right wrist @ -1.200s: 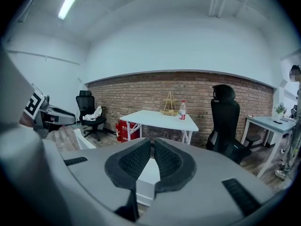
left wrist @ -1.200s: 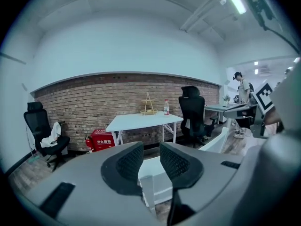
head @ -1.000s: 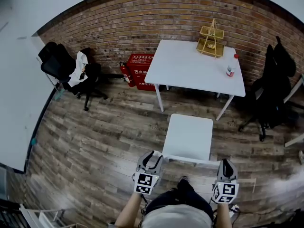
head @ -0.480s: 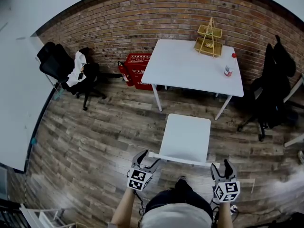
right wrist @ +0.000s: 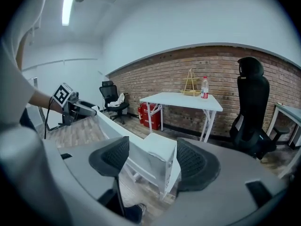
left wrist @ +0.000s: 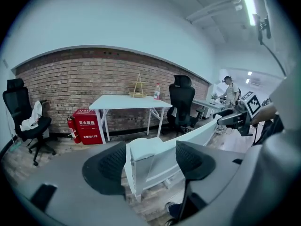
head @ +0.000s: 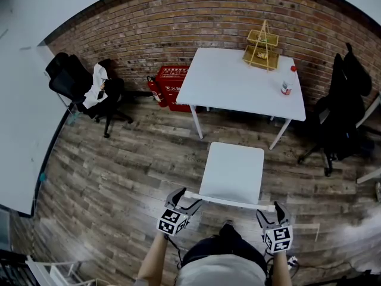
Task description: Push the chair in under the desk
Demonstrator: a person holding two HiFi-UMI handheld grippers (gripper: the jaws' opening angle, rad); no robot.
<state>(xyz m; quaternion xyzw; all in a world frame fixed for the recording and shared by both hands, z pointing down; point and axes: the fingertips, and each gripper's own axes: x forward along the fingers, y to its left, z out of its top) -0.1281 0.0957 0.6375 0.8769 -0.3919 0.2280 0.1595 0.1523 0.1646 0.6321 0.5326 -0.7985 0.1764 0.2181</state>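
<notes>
A white chair (head: 232, 170) stands on the wood floor just in front of the white desk (head: 238, 82), its back rail towards me. My left gripper (head: 184, 198) straddles the rail's left end (left wrist: 141, 157). Its jaws have just been opening, and the pads (left wrist: 109, 166) stand off the rail. At the right end (right wrist: 157, 157) my right gripper (head: 273, 211) has also just been opening, with the corner between its pads (right wrist: 196, 163). Each gripper view shows the other gripper along the rail.
On the desk are a gold tiered rack (head: 262, 45) and a bottle (head: 287, 87). A red fire-extinguisher box (head: 176, 88) sits left of the desk. Black office chairs stand at far left (head: 80, 85) and far right (head: 342, 112). A person (left wrist: 230, 89) stands far off.
Both grippers have sunk slightly at the ends of the chair's back rail. Their jaws stand wider apart than a second ago.
</notes>
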